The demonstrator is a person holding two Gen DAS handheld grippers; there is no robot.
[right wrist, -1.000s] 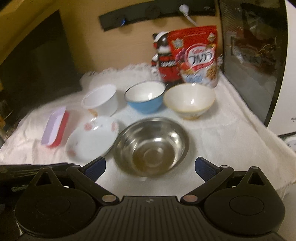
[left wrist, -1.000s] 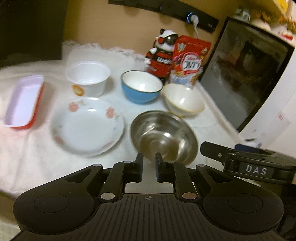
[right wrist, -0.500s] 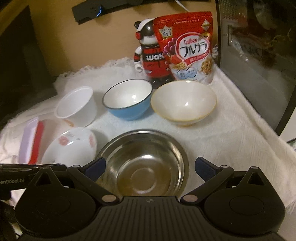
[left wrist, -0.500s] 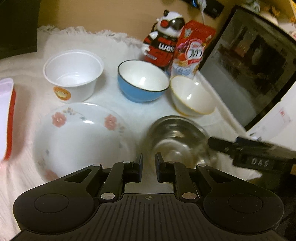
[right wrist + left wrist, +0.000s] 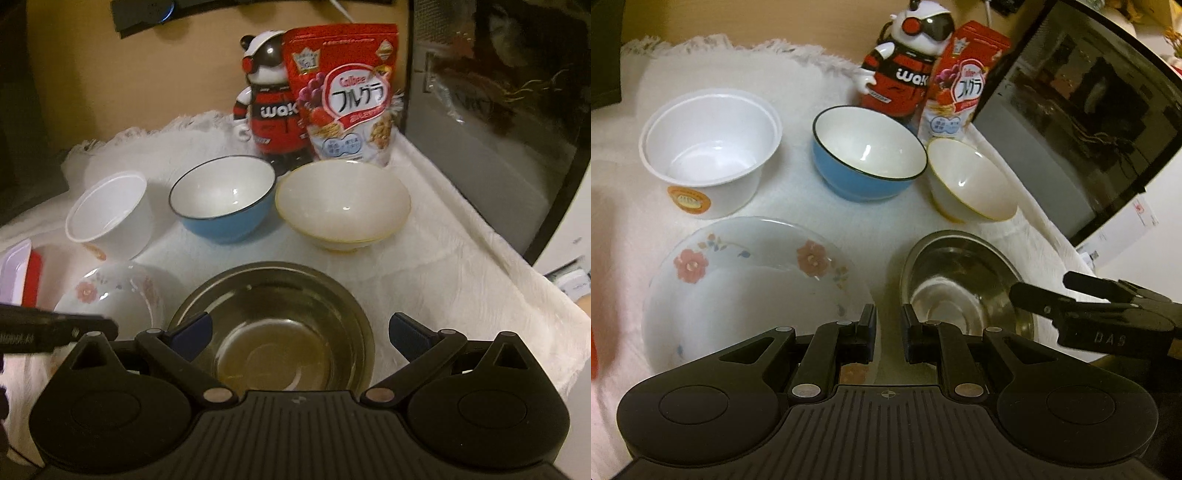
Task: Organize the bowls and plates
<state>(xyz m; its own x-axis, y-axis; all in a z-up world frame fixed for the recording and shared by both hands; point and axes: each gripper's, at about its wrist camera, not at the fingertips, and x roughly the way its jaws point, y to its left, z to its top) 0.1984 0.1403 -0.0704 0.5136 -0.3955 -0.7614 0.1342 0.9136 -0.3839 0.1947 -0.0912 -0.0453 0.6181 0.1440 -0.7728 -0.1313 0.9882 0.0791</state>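
Observation:
A flowered plate lies front left on the white cloth, a steel bowl to its right. Behind stand a white plastic cup bowl, a blue bowl and a cream bowl. My left gripper is nearly shut and empty, low over the gap between plate and steel bowl. My right gripper is open, its fingers straddling the steel bowl's near side.
A red-and-black bear figure and a cereal bag stand at the back. A microwave flanks the right. A red-and-white tray lies far left. The cloth drapes off the right edge.
Both grippers have moved forward and lower toward the dishes. The steel bowl now sits between the right gripper's fingers. Neither gripper's opening has changed.

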